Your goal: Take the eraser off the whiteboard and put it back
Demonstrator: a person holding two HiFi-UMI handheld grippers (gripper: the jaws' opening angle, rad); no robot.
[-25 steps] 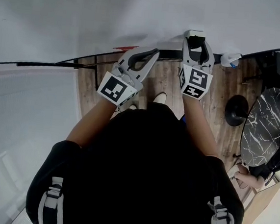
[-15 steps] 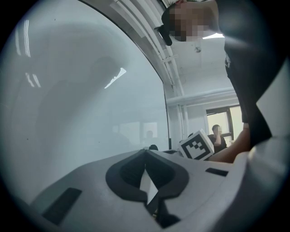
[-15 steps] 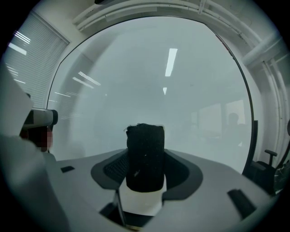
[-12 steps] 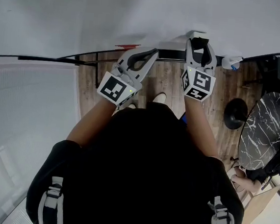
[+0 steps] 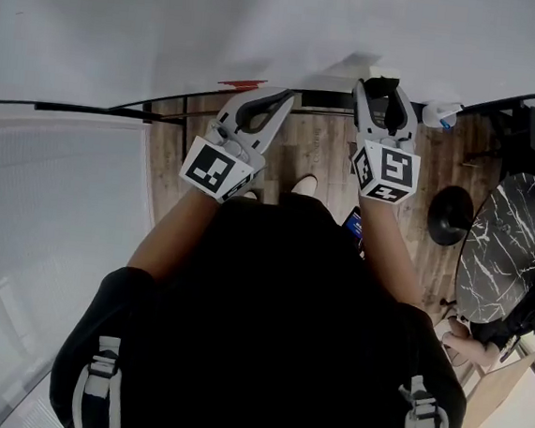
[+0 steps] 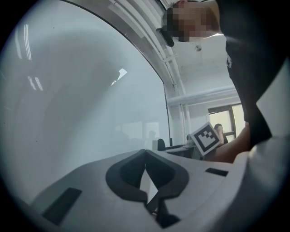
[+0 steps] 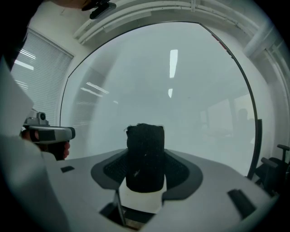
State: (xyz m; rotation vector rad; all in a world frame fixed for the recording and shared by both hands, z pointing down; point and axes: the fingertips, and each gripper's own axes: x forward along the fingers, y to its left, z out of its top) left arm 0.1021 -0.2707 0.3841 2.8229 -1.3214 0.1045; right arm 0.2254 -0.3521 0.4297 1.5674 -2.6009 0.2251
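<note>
Right gripper (image 5: 381, 89) has its jaws spread fairly wide and clamped on the eraser (image 7: 145, 156), a pad pressing each side, so the eraser is off the whiteboard (image 7: 181, 86) and sitting in that grip. The black felt end pokes out past the jaw tips toward the board, and the white body sits further back between the jaws. It's up close to the board's lower edge, but honestly I can't tell if the felt is touching the surface or just short of it. Left gripper (image 6: 145, 153) is closed up, tips meeting with nothing between them, only a sliver of gap further back. It's held just beside the right one, both aimed at the board. The board looks blank from here, just ceiling-light reflections on it. Below the board's edge you can see wood floor (image 5: 320, 152), and off to the person's right there's a round marble table (image 5: 508, 243).
</note>
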